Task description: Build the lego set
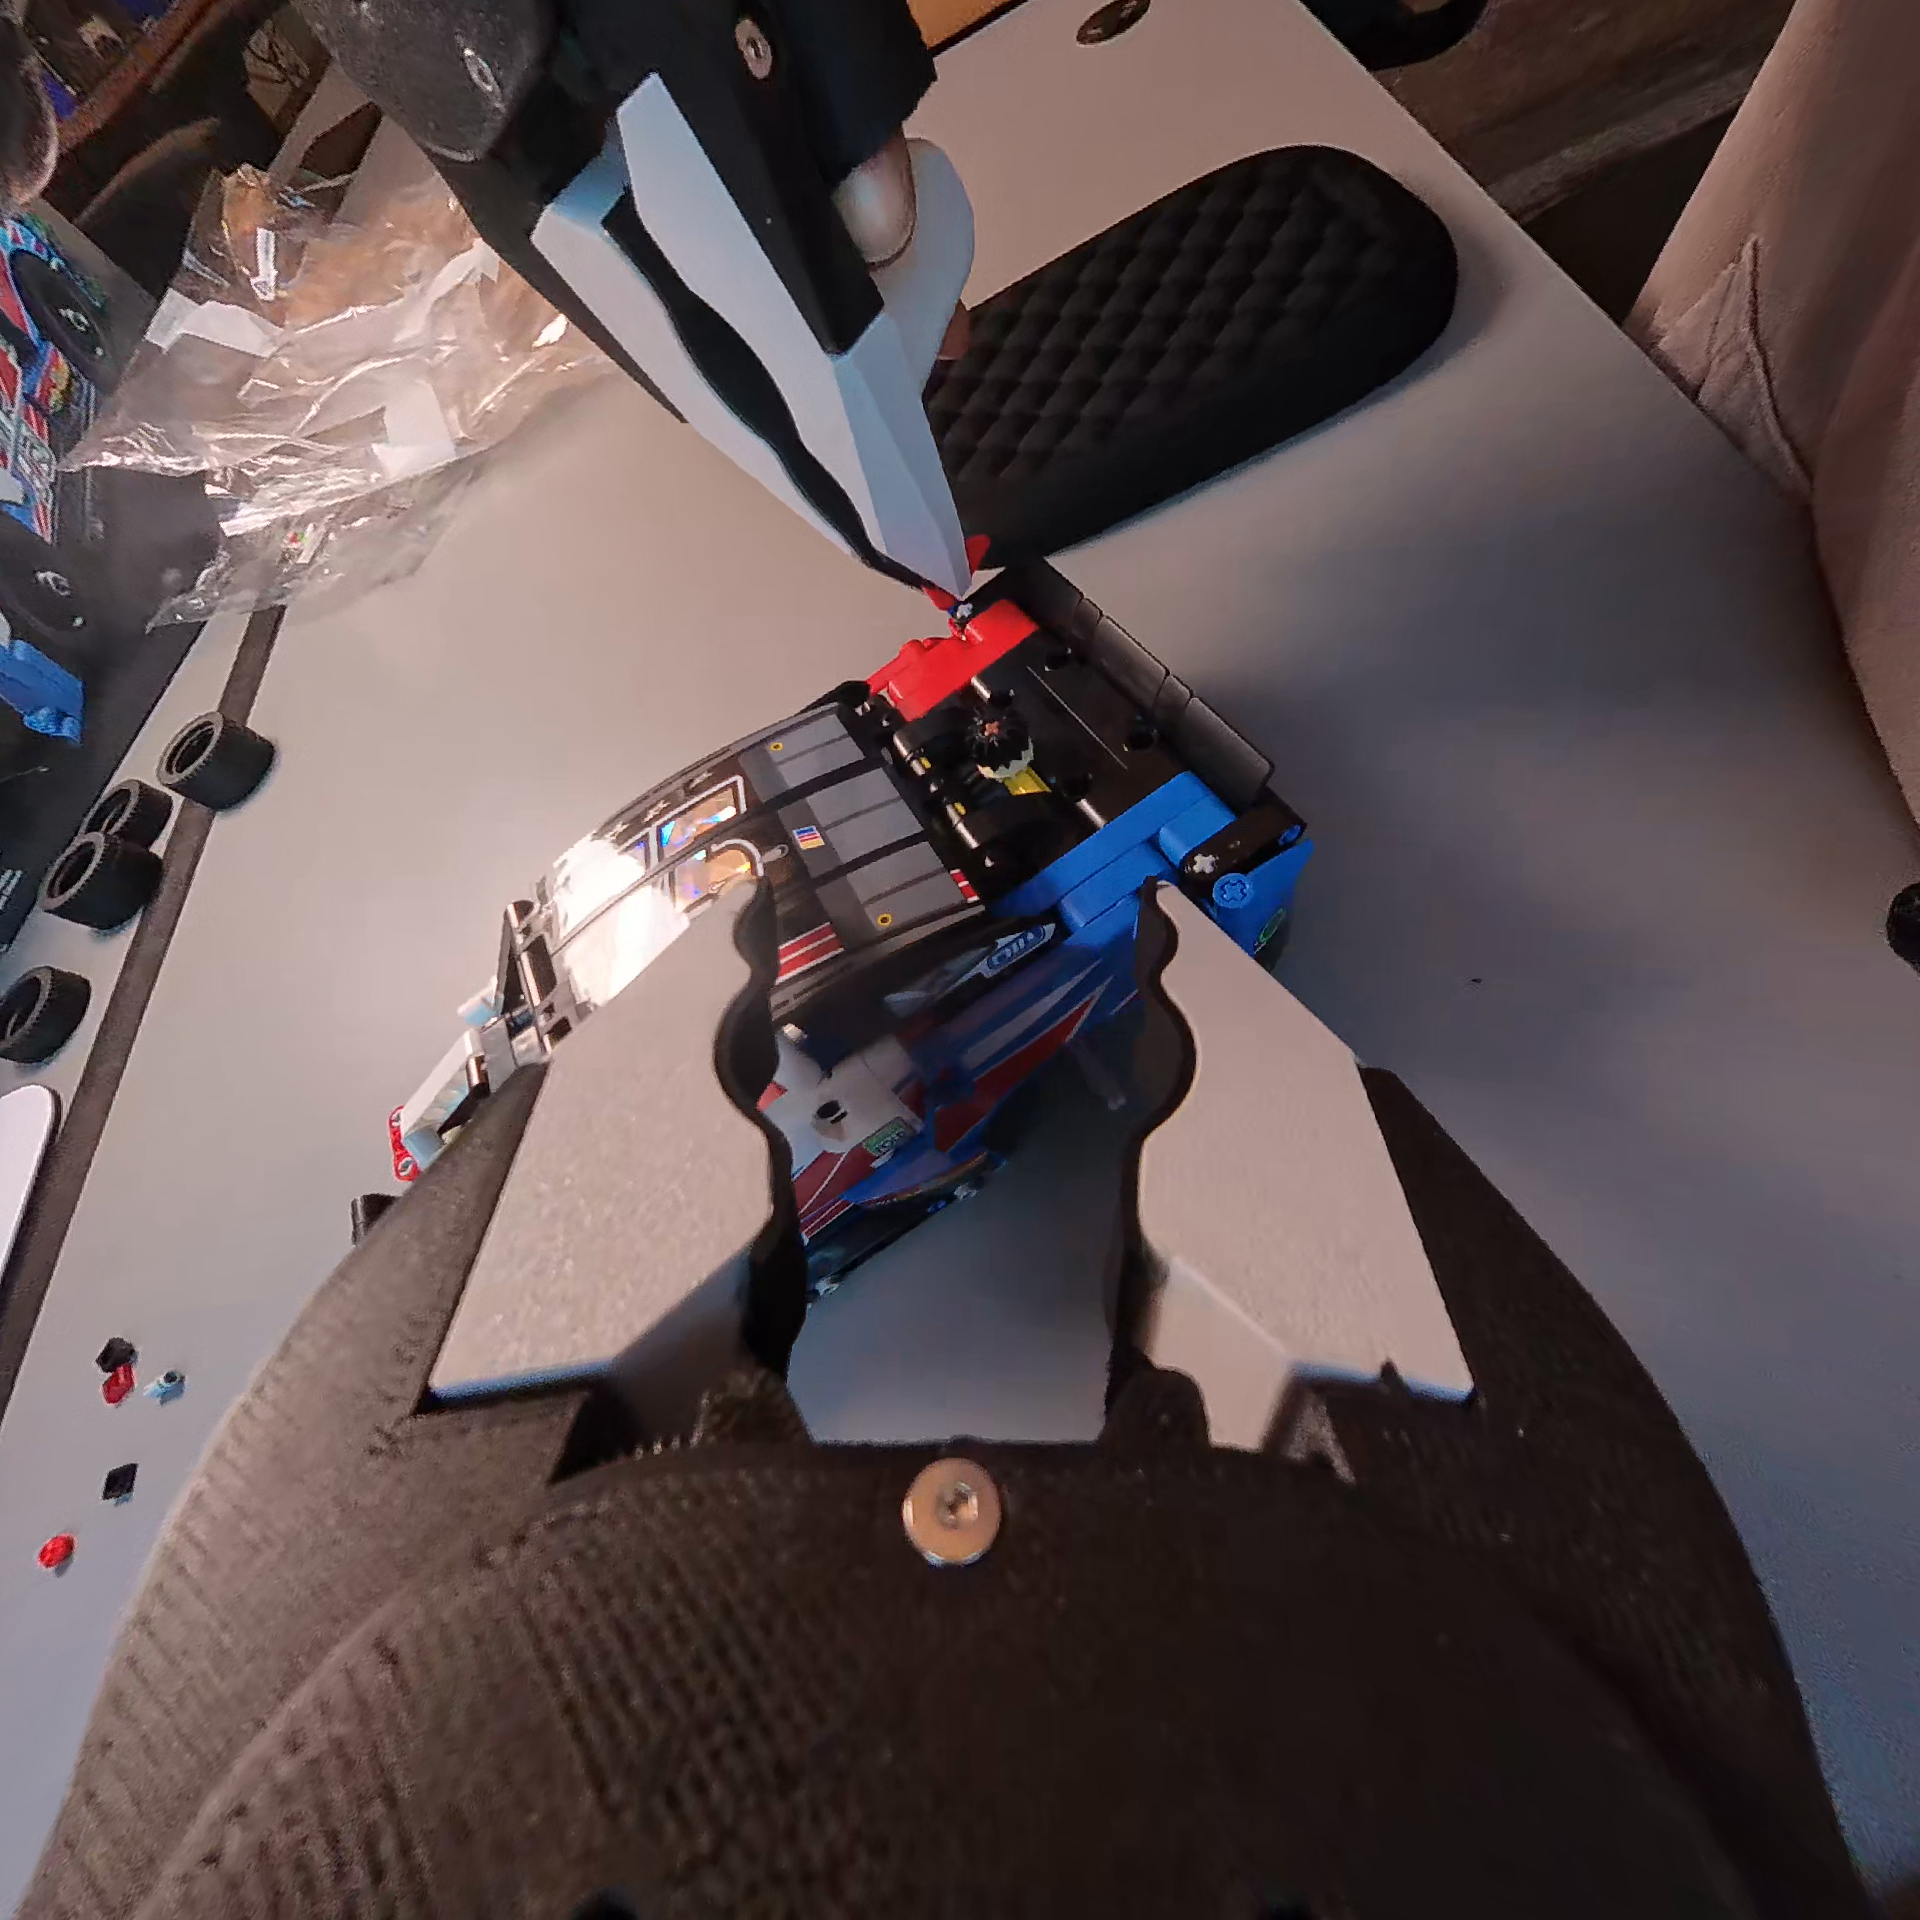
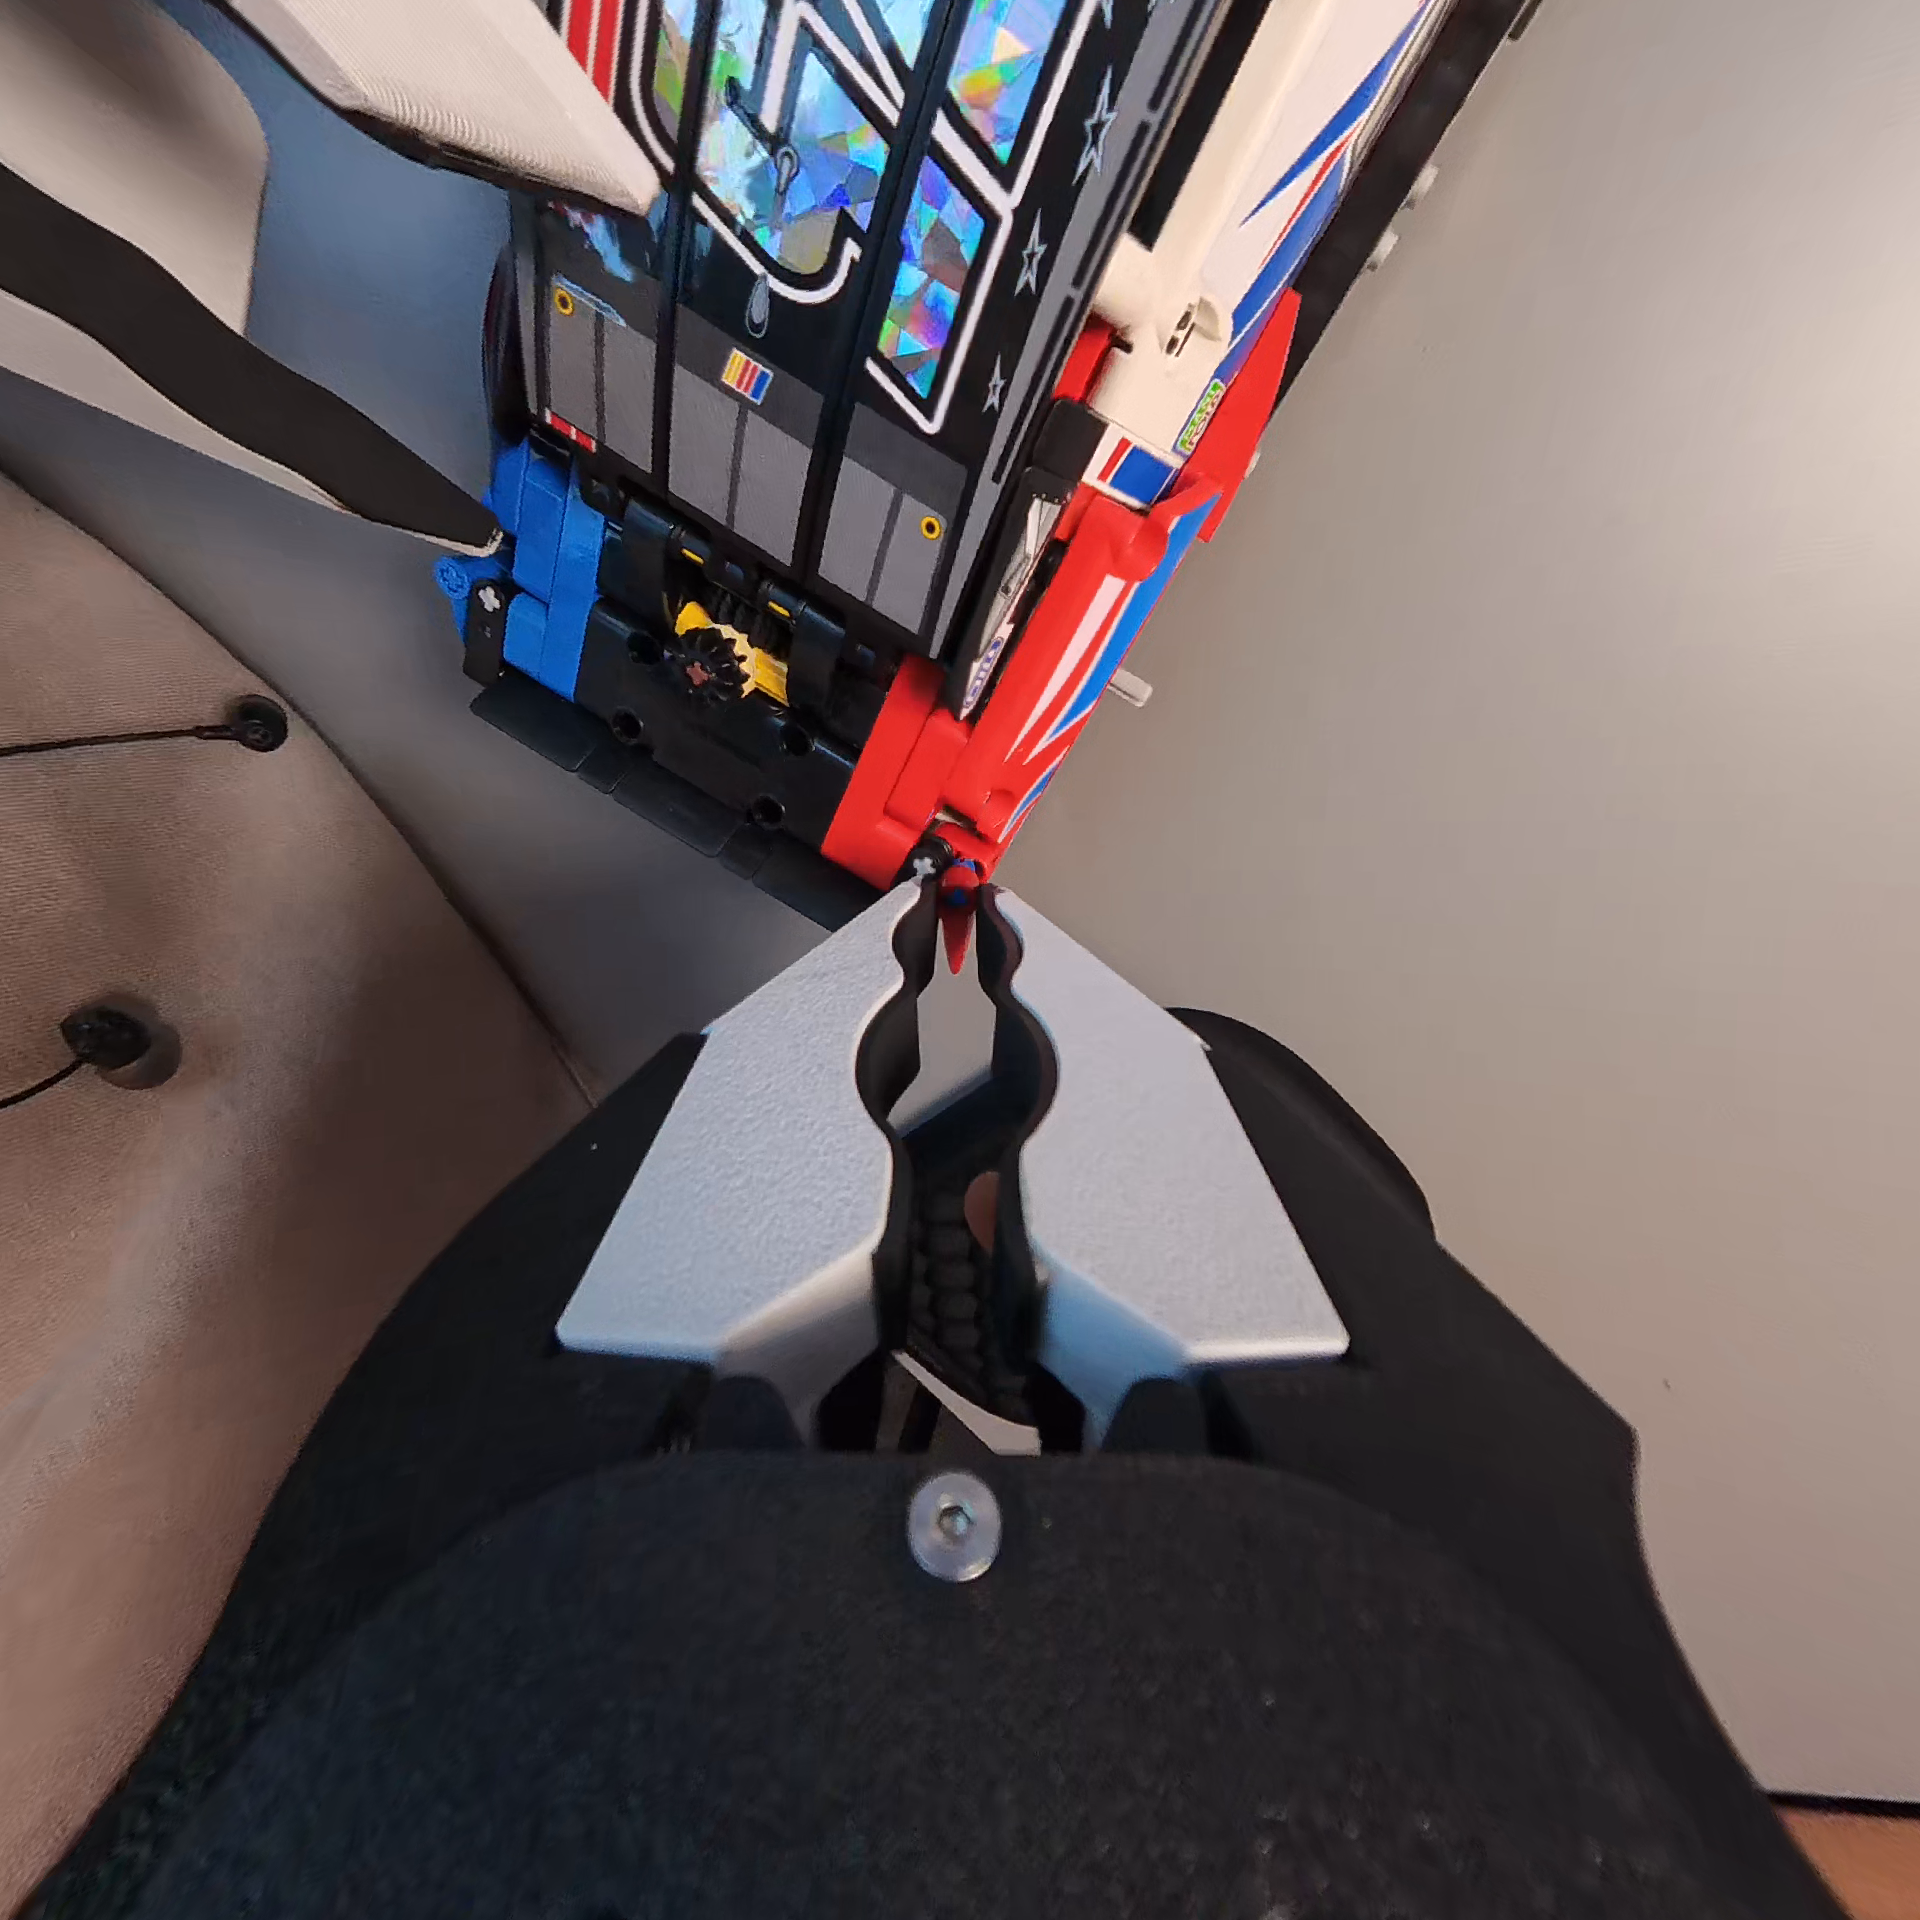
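Observation:
The lego car (image 1: 1049, 914), with a black roof, a blue side and a red side, lies on the grey table (image 1: 520, 644). My left gripper (image 1: 951, 904) is shut on the car, its fingers straddling the blue side. My right gripper (image 2: 951, 899) is shut on a small red piece (image 2: 957, 940) and holds it at the rear red corner of the car (image 2: 904, 769). In the left wrist view the right gripper (image 1: 961, 587) comes down from above, its tips touching the red corner. The left gripper's fingers (image 2: 499, 114) show at the top left of the right wrist view.
Several black tyres (image 1: 213, 758) and small loose pieces (image 1: 120, 1371) lie at the table's left. A crumpled clear plastic bag (image 1: 312, 364) and the set's box (image 1: 42, 364) are at the back left. A black padded rest (image 1: 1174, 343) lies behind the car. A beige cushion (image 2: 156, 1039) borders the table. There is about 9 cm between the tips of the two grippers.

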Action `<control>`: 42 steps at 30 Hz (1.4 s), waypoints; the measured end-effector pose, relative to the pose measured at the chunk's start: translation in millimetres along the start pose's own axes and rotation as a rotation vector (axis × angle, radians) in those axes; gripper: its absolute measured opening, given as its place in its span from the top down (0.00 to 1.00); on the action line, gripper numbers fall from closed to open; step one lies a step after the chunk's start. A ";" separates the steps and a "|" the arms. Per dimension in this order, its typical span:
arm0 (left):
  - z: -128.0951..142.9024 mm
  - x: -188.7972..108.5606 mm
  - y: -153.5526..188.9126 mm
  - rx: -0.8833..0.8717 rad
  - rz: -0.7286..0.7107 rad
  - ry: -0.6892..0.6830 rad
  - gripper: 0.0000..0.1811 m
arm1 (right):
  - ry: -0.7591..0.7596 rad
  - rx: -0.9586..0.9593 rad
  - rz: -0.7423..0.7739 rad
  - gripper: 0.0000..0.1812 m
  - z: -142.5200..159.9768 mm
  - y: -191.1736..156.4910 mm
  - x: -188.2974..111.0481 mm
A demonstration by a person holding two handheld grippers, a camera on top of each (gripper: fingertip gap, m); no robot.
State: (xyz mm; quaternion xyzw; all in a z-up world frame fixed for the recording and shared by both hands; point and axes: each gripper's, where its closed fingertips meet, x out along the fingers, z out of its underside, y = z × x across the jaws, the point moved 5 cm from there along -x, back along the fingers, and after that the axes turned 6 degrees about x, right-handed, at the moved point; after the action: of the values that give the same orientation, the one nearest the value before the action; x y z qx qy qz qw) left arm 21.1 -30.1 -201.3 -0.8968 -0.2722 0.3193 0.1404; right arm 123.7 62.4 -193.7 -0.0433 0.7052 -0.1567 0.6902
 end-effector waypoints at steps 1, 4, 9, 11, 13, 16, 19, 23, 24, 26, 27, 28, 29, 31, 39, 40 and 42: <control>0.5 -0.8 0.4 -0.002 0.002 0.000 0.63 | 0.001 -0.006 0.012 0.98 -0.2 -1.5 0.2; 2.9 -5.5 4.7 0.010 0.024 -0.010 0.58 | 0.026 -0.070 0.069 0.97 3.0 -10.0 2.1; 6.8 -10.1 11.0 -0.005 0.023 0.000 0.57 | 0.159 -0.308 0.181 0.97 10.4 -17.9 4.4; 6.9 -9.2 10.8 0.004 0.007 -0.001 0.58 | 0.185 -0.394 0.197 0.97 12.4 -18.6 4.8; 6.7 -8.2 10.7 0.011 0.000 -0.001 0.59 | 0.194 -0.506 0.199 0.97 13.5 -18.5 5.2; 7.1 -8.3 11.1 0.008 -0.005 0.002 0.59 | 0.176 -0.668 0.197 0.97 13.2 -17.7 5.1; 7.9 -8.4 11.6 0.002 -0.013 0.017 0.59 | 0.124 -0.783 0.193 0.97 11.1 -17.6 4.9; 8.4 -8.3 11.9 -0.002 -0.018 0.029 0.59 | 0.052 -0.862 0.159 0.98 7.9 -16.9 4.9; 8.4 -8.2 11.9 -0.003 -0.018 0.029 0.59 | 0.040 -0.882 0.151 0.98 7.5 -16.6 4.9; 8.7 -8.2 11.8 -0.003 -0.018 0.034 0.59 | 0.028 -0.936 0.142 0.97 7.2 -16.3 4.9; 8.8 -8.2 11.9 -0.004 -0.018 0.037 0.59 | 0.024 -0.958 0.140 0.97 7.1 -16.4 5.0; 8.9 -8.1 11.9 -0.004 -0.019 0.040 0.59 | 0.023 -0.987 0.143 0.97 7.2 -16.5 5.1; 9.0 -8.0 11.8 -0.005 -0.019 0.043 0.59 | 0.022 -1.012 0.147 0.97 7.4 -16.7 5.1; 9.1 -8.0 11.6 -0.008 -0.019 0.044 0.59 | 0.023 -1.052 0.159 0.97 8.0 -17.2 5.2; 9.0 -7.8 11.3 -0.010 -0.019 0.047 0.59 | 0.008 -1.095 0.151 0.97 8.4 -14.5 5.0; 9.0 -7.9 11.4 -0.010 -0.019 0.047 0.59 | 0.003 -1.080 0.143 0.97 8.4 -12.8 5.0; 9.0 -7.8 11.5 -0.010 -0.020 0.047 0.59 | -0.027 -1.048 0.152 0.97 10.7 -5.5 7.8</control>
State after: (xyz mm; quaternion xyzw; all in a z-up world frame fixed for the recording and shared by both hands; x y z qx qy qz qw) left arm 14.8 -43.3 -209.2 -0.9020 -0.2794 0.2952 0.1454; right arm 133.1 53.2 -199.6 -0.3332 0.6812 0.2681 0.5942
